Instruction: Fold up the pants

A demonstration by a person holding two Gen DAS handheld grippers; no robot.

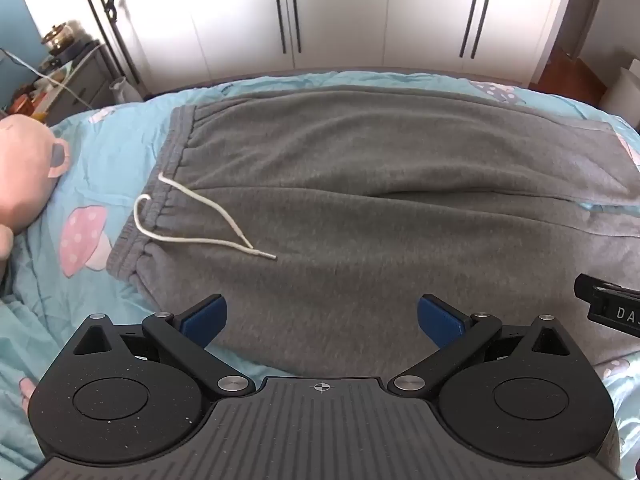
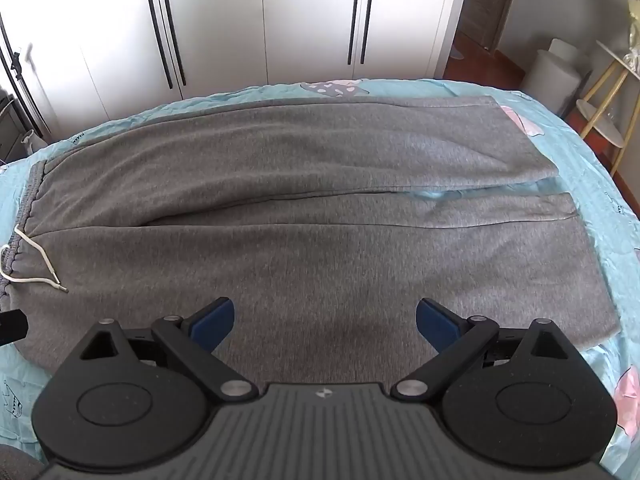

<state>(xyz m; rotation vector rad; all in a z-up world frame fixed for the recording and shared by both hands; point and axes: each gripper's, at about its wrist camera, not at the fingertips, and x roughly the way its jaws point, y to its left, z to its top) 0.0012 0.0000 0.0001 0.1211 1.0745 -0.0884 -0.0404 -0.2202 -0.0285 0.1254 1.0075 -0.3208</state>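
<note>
Grey pants are lying flat on the bed, legs stretching ahead of the right gripper; left gripper and right both gaping wide, holding nothing.

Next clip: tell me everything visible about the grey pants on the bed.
The pants are grey, of a soft fleecy knit, and lie flat and unfolded across the light blue mushroom-print bedspread. The gathered elastic waistband is at the left, with a white drawstring trailing loose over the fabric. Both legs run rightward side by side, a sliver of bedspread showing between them near the hems. Both tools hover open above the near leg, not gripping it.
</note>
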